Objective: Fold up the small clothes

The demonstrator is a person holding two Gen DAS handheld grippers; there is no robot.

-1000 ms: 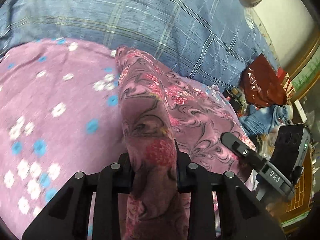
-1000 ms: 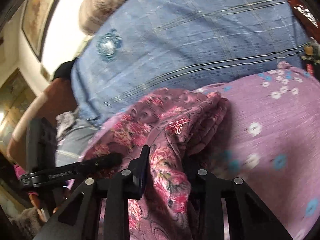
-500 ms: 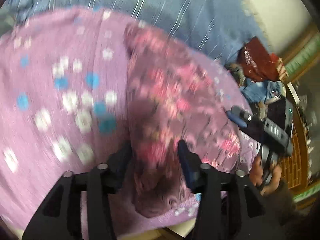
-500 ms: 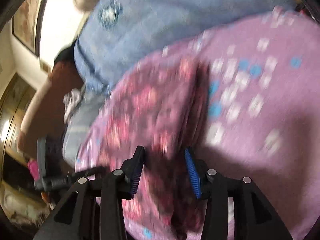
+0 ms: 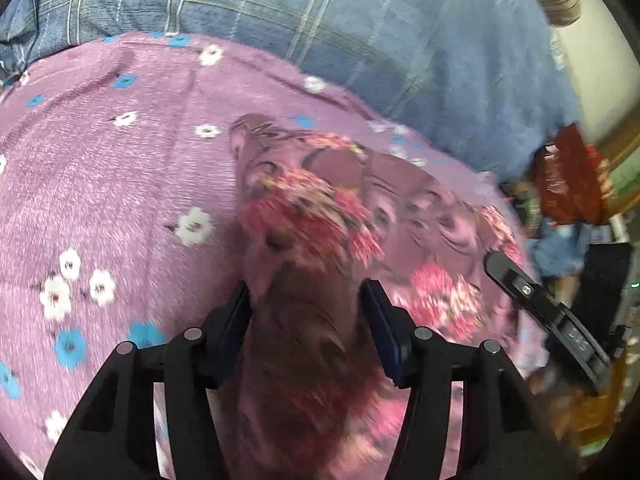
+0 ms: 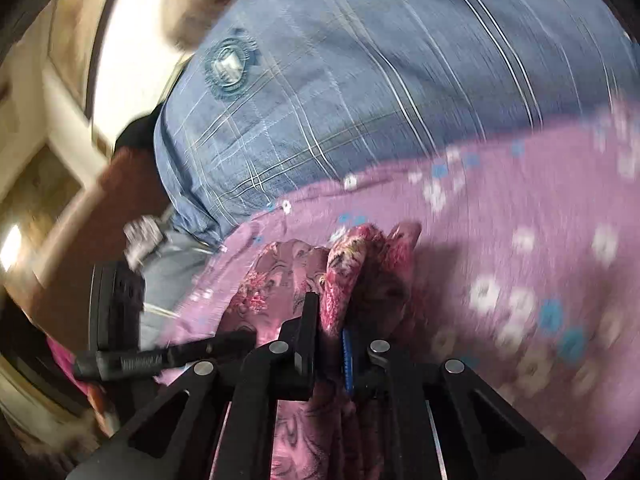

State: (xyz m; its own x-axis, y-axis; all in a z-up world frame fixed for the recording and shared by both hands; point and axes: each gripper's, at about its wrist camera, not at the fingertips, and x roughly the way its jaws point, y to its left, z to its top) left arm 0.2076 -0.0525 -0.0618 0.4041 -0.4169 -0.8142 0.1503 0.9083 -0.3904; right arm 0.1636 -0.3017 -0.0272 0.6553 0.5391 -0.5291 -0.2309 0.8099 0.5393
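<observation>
A bed is carrying everything here, and a blue plaid sheet (image 5: pixel 360 32) is covering its far part. A purple cloth with white and blue flowers (image 5: pixel 100 184) is lying spread over the near part. A maroon floral garment (image 5: pixel 320 208) is resting bunched on that purple cloth, its folds running toward the near edge.

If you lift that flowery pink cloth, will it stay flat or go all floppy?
Probably floppy: the flowery cloth already bunches into soft folds where the right gripper pinches it. It looks thin, so likely light, and would droop.
</observation>
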